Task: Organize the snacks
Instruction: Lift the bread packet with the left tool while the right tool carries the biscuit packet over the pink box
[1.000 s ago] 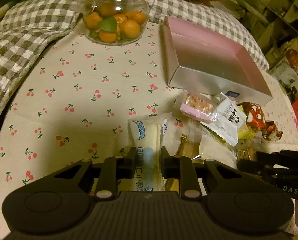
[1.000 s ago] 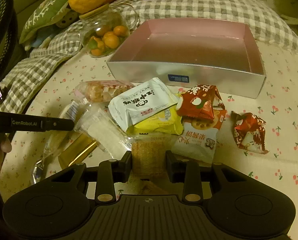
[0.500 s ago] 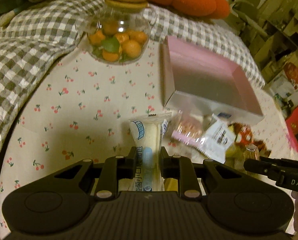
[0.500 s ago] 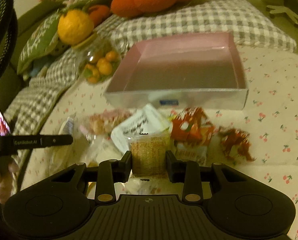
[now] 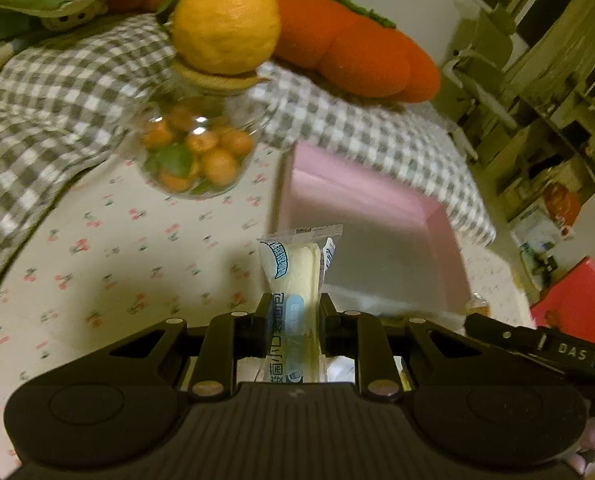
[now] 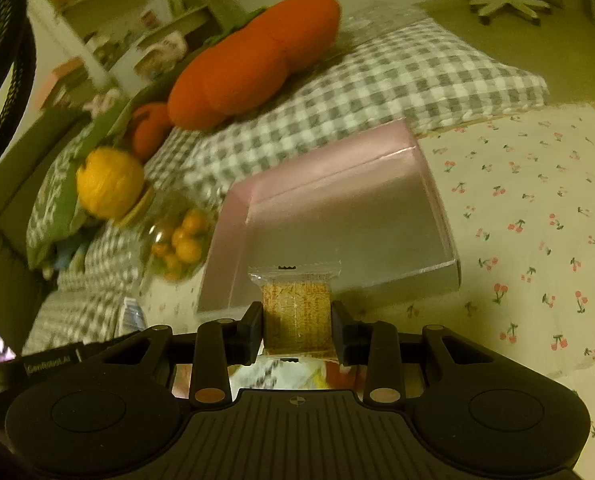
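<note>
Cherry-print cloth [image 5: 109,256] covers the soft surface, with a checked blanket [image 5: 49,120] behind it. At about 11 o'clock in the left wrist view stands a glass jar of small oranges [image 5: 195,156], and a yellow plush fruit [image 5: 225,20] sits on its lid. The left gripper [image 5: 293,320] is closed on a long white bread packet [image 5: 293,276], held upright between the fingers. The pink box [image 5: 377,216] lies at 1 o'clock, near but not yet under the packet. The right gripper [image 6: 297,326] clamps a small golden cracker packet [image 6: 297,308], and the same box is at 12 o'clock, just beyond it. To do this step well, I think each packet should come fully over the box wall before release, one hand at a time, so the grippers do not collide.
</note>
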Motion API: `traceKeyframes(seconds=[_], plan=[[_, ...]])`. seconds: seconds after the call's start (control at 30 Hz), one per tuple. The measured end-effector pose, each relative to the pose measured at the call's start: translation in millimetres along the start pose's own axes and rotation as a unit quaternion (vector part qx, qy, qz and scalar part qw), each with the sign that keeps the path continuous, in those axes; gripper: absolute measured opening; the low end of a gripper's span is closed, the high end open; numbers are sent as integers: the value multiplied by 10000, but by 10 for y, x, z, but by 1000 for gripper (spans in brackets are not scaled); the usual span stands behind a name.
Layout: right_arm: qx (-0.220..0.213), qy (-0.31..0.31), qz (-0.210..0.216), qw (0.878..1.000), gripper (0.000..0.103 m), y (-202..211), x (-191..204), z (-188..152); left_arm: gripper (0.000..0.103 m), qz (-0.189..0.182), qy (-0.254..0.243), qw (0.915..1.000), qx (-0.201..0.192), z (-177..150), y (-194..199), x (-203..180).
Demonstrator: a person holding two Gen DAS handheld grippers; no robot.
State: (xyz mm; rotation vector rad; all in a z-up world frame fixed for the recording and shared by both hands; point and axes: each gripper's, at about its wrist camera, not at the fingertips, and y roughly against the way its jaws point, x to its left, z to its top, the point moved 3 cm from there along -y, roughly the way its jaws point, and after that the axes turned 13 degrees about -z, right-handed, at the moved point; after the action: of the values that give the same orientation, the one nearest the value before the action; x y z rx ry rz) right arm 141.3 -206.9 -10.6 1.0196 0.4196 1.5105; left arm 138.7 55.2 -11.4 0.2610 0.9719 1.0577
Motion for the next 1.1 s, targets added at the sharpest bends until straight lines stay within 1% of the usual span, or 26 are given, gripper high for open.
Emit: traceKeyframes(seconds=[0.13,0.27,0.37,0.6,0.77,0.9,1.1], plan=[[-67,-296,-50,9995,33,-100,-81,95,19,-96,12,9998,-162,84,-157,-101],[-183,-402,-170,9989,33,-168,-166,176,19,-234,74,9993,-297,168,-340,-219],[-291,-473,-217,9982,33,-217,-230,225,19,-255,-58,9990,-373,239,-467,-298],[-414,-663,-371,9962,33,-406,-384,290,19,-14,-477,9979,-448,376,-766,-391],[-430,-706,-429,9957,33,-504,-423,320,19,260,-769,9960,-371,379,-953,-385],[-475,-638,-527,9954,33,-553,-432,327,19,420,-870,9950,-255,340,-1091,-333],[-446,-635,-606,9951,34,-623,-465,330,20,543,-967,9937,-139,291,-1200,-278]])
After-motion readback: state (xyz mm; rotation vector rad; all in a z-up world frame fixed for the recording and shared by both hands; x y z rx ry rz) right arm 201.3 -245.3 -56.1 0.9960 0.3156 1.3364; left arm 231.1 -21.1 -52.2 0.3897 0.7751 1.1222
